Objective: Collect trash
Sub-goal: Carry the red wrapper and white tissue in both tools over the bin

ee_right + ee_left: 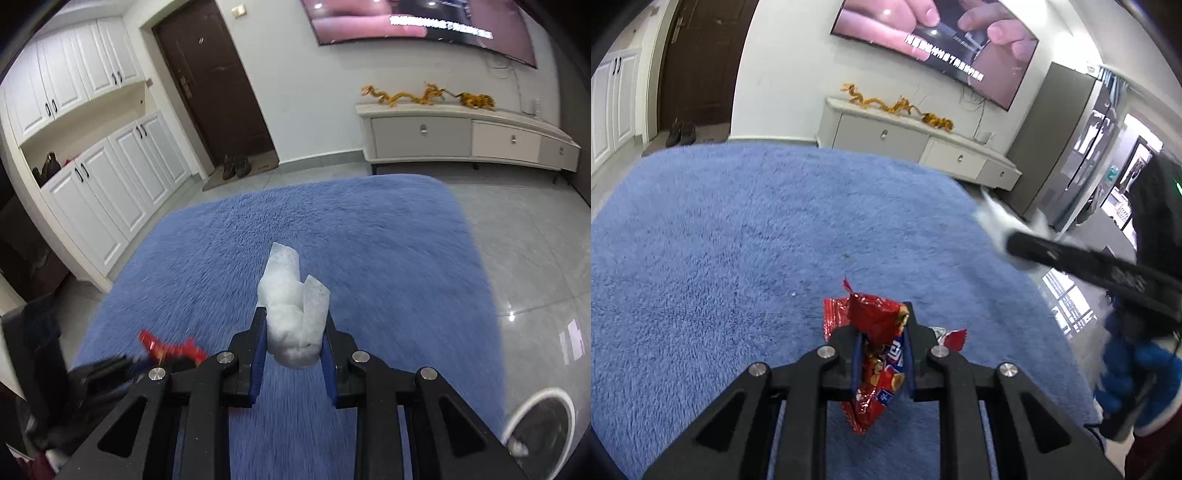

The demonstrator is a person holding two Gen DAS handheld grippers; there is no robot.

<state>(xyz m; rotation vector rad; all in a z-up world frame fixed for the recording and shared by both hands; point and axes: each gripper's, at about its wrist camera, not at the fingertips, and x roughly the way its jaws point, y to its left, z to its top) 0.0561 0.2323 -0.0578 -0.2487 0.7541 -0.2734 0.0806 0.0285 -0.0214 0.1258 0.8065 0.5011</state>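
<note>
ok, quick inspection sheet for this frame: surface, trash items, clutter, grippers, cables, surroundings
Surface: blue shag rug on grey tile floor.
Job's things: red snack wrapper, white crumpled tissue, both lifted.
Clutter: small dark speck on the rug.
Grippers: left gripper shut on the wrapper; right gripper shut on the tissue.
Cables: thin wires hanging below the TV.
Surroundings: TV console, dark door, shoes, white bin.
</note>
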